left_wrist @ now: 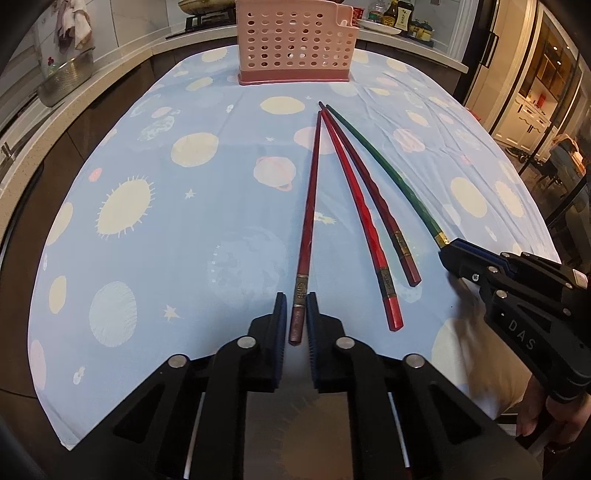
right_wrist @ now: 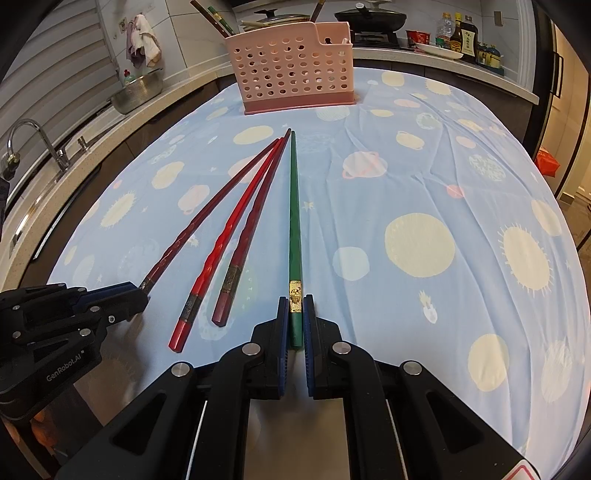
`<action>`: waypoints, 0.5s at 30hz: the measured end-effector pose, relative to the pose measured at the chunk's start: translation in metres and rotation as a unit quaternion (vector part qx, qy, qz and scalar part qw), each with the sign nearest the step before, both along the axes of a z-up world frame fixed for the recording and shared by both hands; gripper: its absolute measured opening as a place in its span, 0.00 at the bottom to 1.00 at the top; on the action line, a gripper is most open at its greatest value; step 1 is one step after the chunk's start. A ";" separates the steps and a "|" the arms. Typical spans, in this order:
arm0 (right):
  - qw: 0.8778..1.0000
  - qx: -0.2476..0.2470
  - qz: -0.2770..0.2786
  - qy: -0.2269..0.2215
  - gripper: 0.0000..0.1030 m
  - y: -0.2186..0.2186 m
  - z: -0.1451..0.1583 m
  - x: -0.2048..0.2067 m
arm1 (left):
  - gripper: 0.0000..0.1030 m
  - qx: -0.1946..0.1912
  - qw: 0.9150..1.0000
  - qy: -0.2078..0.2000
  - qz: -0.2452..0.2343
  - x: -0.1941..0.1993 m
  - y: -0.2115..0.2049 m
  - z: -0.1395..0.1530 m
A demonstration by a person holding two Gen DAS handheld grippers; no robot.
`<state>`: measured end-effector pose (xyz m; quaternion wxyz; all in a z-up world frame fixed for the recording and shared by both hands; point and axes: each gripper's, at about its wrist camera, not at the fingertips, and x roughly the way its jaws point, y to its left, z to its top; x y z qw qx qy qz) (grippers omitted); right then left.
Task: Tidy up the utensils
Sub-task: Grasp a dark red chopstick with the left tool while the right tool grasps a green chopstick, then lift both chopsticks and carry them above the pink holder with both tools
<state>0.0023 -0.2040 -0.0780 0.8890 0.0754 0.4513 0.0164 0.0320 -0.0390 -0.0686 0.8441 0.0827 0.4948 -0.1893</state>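
Several chopsticks fan out on the blue planet-print tablecloth (left_wrist: 155, 236). My left gripper (left_wrist: 296, 301) is shut on the thick end of a dark red chopstick (left_wrist: 312, 192); it shows in the right wrist view (right_wrist: 207, 218) too. My right gripper (right_wrist: 295, 304) is shut on the thick end of a green chopstick (right_wrist: 294, 221), also seen in the left wrist view (left_wrist: 373, 158). Between them lie a bright red chopstick (left_wrist: 354, 206) and a maroon chopstick (left_wrist: 373, 192). A pink perforated utensil basket (right_wrist: 295, 66) stands at the far edge and holds some chopsticks.
A counter runs along the left with a metal colander (right_wrist: 138, 90) and a faucet (right_wrist: 37, 140). Pans on a stove (right_wrist: 369, 18) and sauce bottles (right_wrist: 467, 35) stand behind the basket. The cloth (right_wrist: 443, 221) stretches off to the right.
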 end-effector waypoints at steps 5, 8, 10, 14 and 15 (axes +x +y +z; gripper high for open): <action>1.000 0.004 0.001 0.001 0.07 -0.001 0.003 -0.004 | 0.07 -0.006 1.000 0.002 -0.004 -0.002 0.000 0.004; 1.000 0.007 0.000 -0.006 0.07 -0.002 0.009 -0.009 | 0.07 -0.010 1.000 -0.006 -0.004 -0.003 0.001 0.012; 1.000 0.008 -0.002 -0.015 0.07 -0.003 0.018 -0.012 | 0.07 -0.014 1.000 -0.012 -0.002 -0.003 0.002 0.020; 0.999 0.010 -0.004 -0.041 0.07 -0.007 0.040 -0.016 | 0.07 -0.020 0.999 -0.027 0.001 -0.003 0.005 0.035; 0.999 0.013 -0.004 -0.050 0.07 -0.008 0.047 -0.017 | 0.07 -0.020 0.999 -0.031 0.001 -0.003 0.005 0.038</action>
